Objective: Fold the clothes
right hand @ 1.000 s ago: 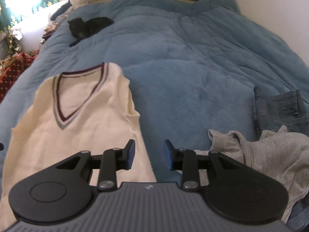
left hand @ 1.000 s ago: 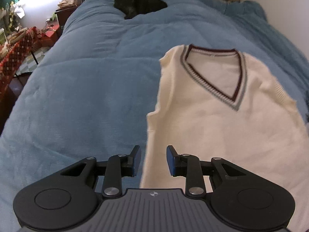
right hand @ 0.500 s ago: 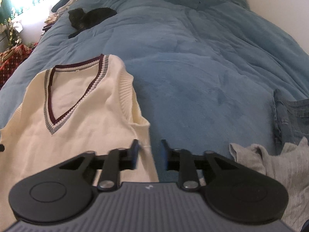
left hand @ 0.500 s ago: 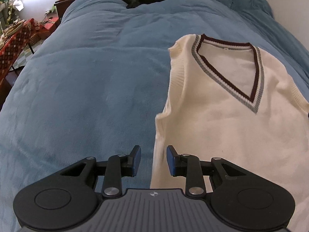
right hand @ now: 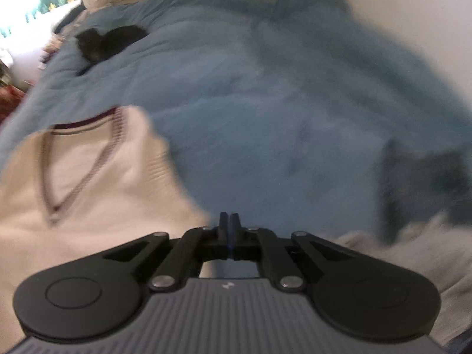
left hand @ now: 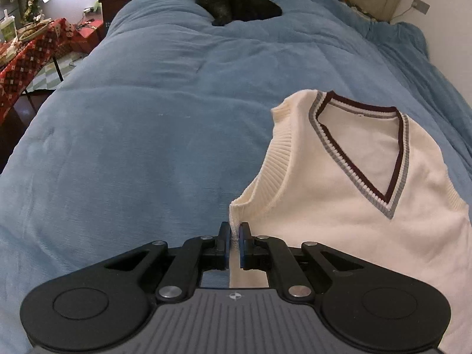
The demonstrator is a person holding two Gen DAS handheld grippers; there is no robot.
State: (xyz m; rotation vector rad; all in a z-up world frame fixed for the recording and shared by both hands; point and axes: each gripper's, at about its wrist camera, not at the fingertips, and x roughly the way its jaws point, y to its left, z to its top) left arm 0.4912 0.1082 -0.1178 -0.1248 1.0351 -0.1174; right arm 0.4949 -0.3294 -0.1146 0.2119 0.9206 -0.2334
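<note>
- Cream vest (left hand: 348,206), V-neck trimmed in maroon and grey, lies front-up and flat on the blue bedspread (left hand: 147,135), neck pointing away from the cameras
- Left gripper (left hand: 234,233): jaws clenched on the vest's side seam just under the ribbed armhole; a sliver of cream knit shows between the pads. Rest of the vest spreads to the right of and beyond this claw
- Right gripper (right hand: 229,224): jaws pressed together with no gap. It sits at the vest's (right hand: 97,194) opposite side edge, the cream cloth running off to the left of the claw; view is motion-blurred, so cannot tell whether any knit is caught between the pads
- Blue bedspread (right hand: 265,118) fills the ground ahead of both claws
- Black cat (left hand: 233,6) curled at the far end of the bed, well apart from the vest; also seen blurred in the right view (right hand: 109,41)
- Grey garment (right hand: 413,253) and a dark denim piece (right hand: 424,183) lie to the right of the right claw, both smeared
- Red patterned cloth (left hand: 26,56) over a side table off the bed's left edge
</note>
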